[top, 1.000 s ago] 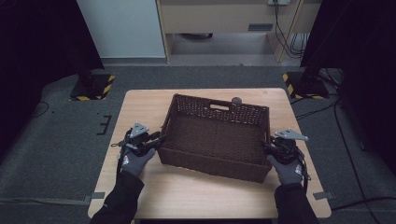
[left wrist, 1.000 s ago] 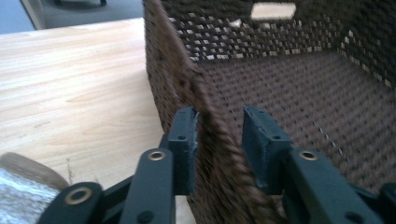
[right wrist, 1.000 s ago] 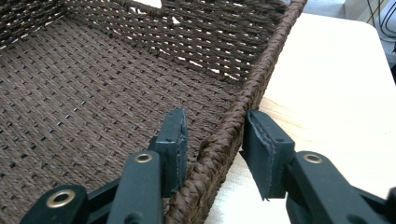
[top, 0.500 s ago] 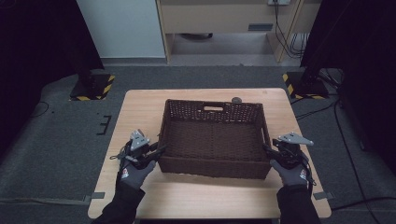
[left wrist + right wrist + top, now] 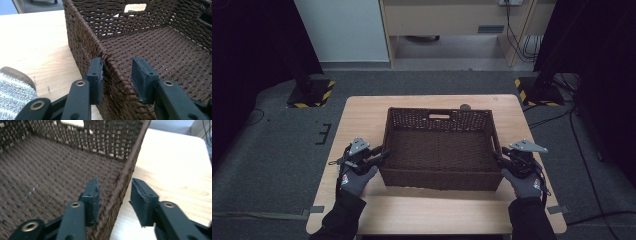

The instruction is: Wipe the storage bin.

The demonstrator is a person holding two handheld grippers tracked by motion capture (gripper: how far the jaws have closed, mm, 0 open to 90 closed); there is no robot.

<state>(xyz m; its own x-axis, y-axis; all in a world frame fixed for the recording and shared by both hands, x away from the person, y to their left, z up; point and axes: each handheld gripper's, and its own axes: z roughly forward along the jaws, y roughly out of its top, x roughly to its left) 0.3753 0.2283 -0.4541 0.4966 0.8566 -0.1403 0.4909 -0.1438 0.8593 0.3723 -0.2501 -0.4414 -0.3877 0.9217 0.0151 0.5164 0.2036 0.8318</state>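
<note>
A dark brown woven basket sits square on the wooden table, and nothing lies inside it. My left gripper straddles the near end of the basket's left wall. In the left gripper view the rim runs between the jaws of the left gripper; the outer pad rests against it and the inner pad stands off. These jaws have just been opening. My right gripper straddles the right wall. Its jaws have also just been opening, with a gap on the outer side.
A small round dark object lies on the table just behind the basket's far right corner. Bare tabletop runs along the near edge and to the left. Two black stands with striped bases flank the table on the floor.
The basket has swung from a skewed angle to square with the table edge and now rests flat. The left jaws have spread off the wall they were pinching.
</note>
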